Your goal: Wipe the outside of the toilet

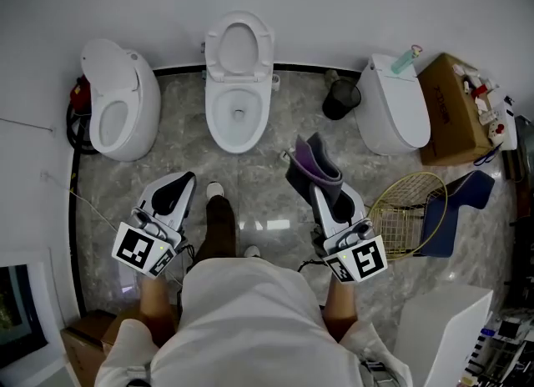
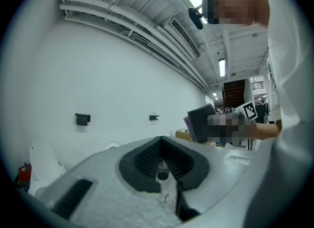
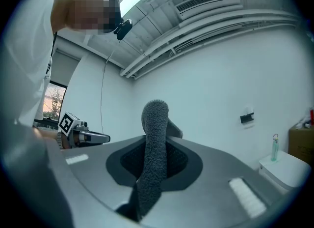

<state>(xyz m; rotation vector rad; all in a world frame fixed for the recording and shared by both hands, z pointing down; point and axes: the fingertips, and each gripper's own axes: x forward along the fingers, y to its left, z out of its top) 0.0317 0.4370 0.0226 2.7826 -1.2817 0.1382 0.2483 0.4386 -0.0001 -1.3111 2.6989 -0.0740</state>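
Note:
Three white toilets stand along the far wall: a left one, a middle one with its lid up, and a right one with its lid down. My right gripper is held over the floor in front of them, shut on a grey and purple cloth. That cloth stands up thick and fuzzy between the jaws of my right gripper. My left gripper hangs over the floor, below and left of the middle toilet. The left gripper is shut with nothing in it.
A black bin sits between the middle and right toilets. A spray bottle rests on the right toilet, beside a cardboard box. A wire basket and blue item lie at right. My shoes stand on marble floor.

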